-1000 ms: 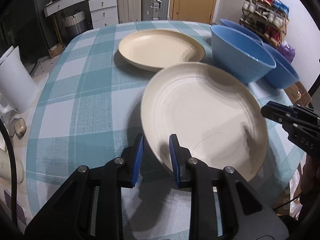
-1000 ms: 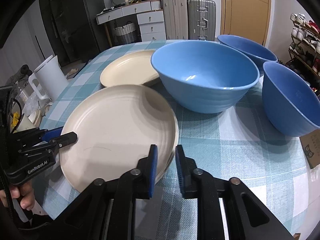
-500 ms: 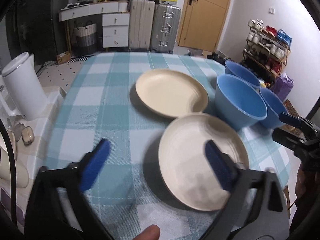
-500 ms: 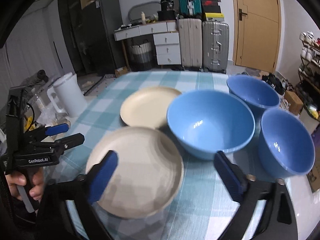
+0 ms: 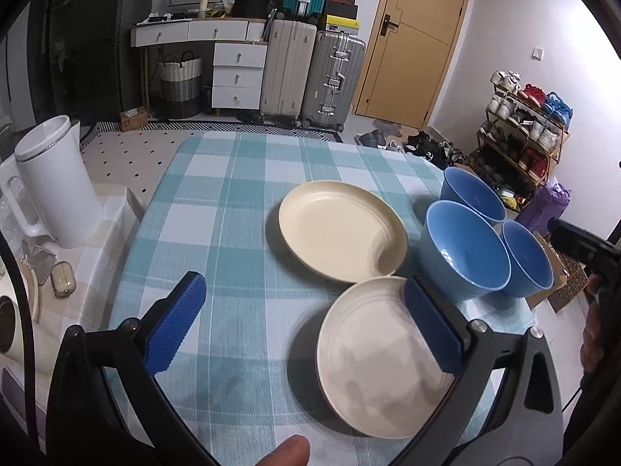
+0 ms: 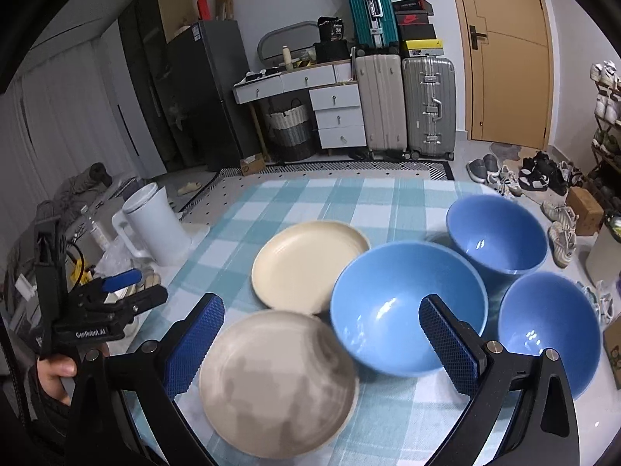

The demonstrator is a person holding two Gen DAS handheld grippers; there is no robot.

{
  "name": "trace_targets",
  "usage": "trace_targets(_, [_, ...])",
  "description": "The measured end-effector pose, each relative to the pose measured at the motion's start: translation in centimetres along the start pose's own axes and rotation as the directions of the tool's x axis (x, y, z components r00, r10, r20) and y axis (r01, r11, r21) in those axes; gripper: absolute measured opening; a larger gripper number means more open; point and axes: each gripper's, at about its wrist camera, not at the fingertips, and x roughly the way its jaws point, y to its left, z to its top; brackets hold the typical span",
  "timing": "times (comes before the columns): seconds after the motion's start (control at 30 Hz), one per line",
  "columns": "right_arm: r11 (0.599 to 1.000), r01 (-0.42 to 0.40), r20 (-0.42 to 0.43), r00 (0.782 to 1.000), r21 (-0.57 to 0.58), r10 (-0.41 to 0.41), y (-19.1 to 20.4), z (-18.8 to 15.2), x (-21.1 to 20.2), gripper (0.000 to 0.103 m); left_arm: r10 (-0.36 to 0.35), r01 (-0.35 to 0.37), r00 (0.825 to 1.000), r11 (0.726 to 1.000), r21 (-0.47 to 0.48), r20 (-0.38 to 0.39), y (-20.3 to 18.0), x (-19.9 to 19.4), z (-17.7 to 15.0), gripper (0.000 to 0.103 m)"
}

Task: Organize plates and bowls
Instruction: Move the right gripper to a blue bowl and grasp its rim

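the table (image 5: 217,209) wears a teal-and-white checked cloth, and everything of the task sits toward its right half. two cream plates lie flat on it: the near plate (image 5: 372,357) close to the front edge, the far plate (image 5: 337,233) just behind it, their rims almost touching. three blue bowls stand upright to the right of the plates: the big bowl (image 6: 407,303) beside both plates, a back bowl (image 6: 496,233) behind it, and a side bowl (image 6: 551,326) near the table's right edge.

the left gripper (image 5: 306,330) hangs above the cloth with its blue pads spread wide and nothing between them. the right gripper (image 6: 322,345) is likewise spread wide and empty, high over the near plate and big bowl. both have just been opening.

left of the table a white kettle (image 5: 54,182) stands on a lower side surface. at the back wall are a white drawer unit (image 5: 233,73), a woven basket (image 5: 180,81), two upright suitcases (image 5: 310,73) and a tan door (image 5: 415,39). a shoe rack (image 5: 524,124) lines the right wall, with loose shoes on the floor nearby.
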Motion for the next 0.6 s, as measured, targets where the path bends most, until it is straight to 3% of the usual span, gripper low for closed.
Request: trace_targets(0.6, [0.999,-0.005,-0.074,0.997,-0.036,0.002,-0.8,5.4,5.4,0.102,0.029,-0.03,0.998,0.999,-0.032,-0.054,1.2,5.4,2.7,0.102])
